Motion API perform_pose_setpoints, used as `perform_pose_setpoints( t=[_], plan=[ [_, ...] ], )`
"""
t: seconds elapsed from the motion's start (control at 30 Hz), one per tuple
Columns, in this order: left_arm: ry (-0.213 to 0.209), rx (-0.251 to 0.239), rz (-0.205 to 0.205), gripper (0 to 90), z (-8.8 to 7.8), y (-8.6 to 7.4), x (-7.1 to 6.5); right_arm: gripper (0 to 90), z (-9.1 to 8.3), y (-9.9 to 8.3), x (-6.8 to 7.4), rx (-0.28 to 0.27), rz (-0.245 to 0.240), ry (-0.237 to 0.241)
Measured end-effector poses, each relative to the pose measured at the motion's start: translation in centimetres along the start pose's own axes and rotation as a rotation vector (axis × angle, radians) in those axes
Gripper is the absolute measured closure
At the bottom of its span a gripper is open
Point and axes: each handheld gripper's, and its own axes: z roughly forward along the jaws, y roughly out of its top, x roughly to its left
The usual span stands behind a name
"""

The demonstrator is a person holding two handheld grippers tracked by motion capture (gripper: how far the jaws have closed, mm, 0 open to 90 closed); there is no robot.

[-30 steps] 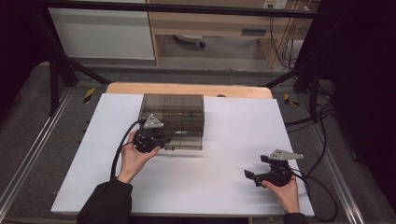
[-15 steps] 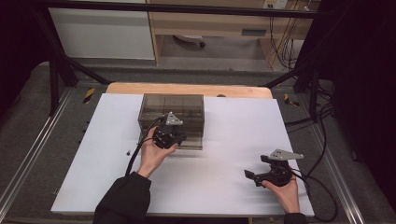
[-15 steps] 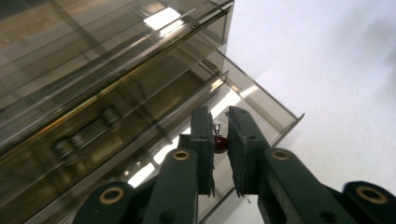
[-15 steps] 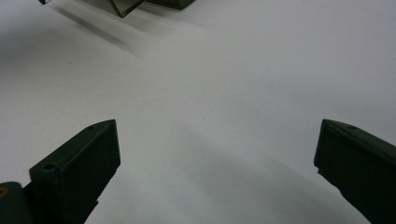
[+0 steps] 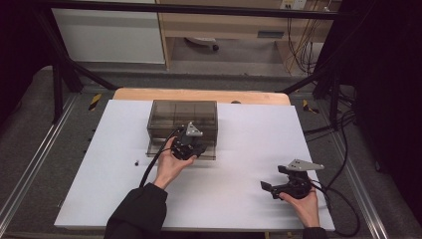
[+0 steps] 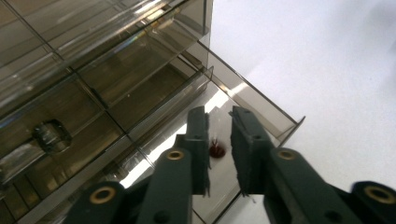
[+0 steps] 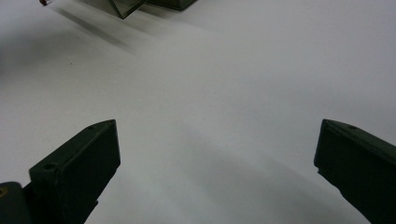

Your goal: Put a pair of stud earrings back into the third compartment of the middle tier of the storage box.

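A smoky see-through drawer cabinet (image 5: 181,117) stands at the back of the white table (image 5: 249,139). Its lower right drawer (image 6: 268,105) is pulled out. My left gripper (image 5: 194,148) hovers over that drawer, pointing down into it. In the left gripper view its jaws (image 6: 219,114) stand a narrow gap apart, having just been opening. A small red-brown piece (image 6: 216,150) lies on the drawer floor beyond the gap, free of the pads. My right gripper (image 5: 272,178) rests at the front right of the table, open wide (image 7: 217,135) with nothing between its fingers.
A tiny dark item (image 5: 136,162) lies on the table left of the cabinet's front. The cabinet's corner (image 7: 140,5) shows at the top of the right gripper view. A wooden board edge (image 5: 199,94) runs behind the cabinet. Cables trail from both grippers.
My left hand has moved right along the cabinet's front, from its left side to the open drawer at its right. The right hand has kept still.
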Motion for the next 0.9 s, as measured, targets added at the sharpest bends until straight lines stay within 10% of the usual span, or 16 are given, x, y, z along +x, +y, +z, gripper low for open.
perform_pose_setpoints(
  t=[0.6,0.77,0.9],
  plan=[
    [0.035,-0.073,-0.026,29.1,-7.6,-2.6,2.9,0.9,0.0,0.0,0.0,0.0,0.003,0.002],
    [-0.008,-0.133,0.026,21.6,-9.2,-4.4,4.3,0.8,0.0,0.0,0.1,0.005,0.005,0.003],
    [0.05,-0.096,-0.032,16.7,-10.4,-6.1,4.9,0.8,0.1,-0.1,0.1,0.005,0.004,0.005]
  ],
)
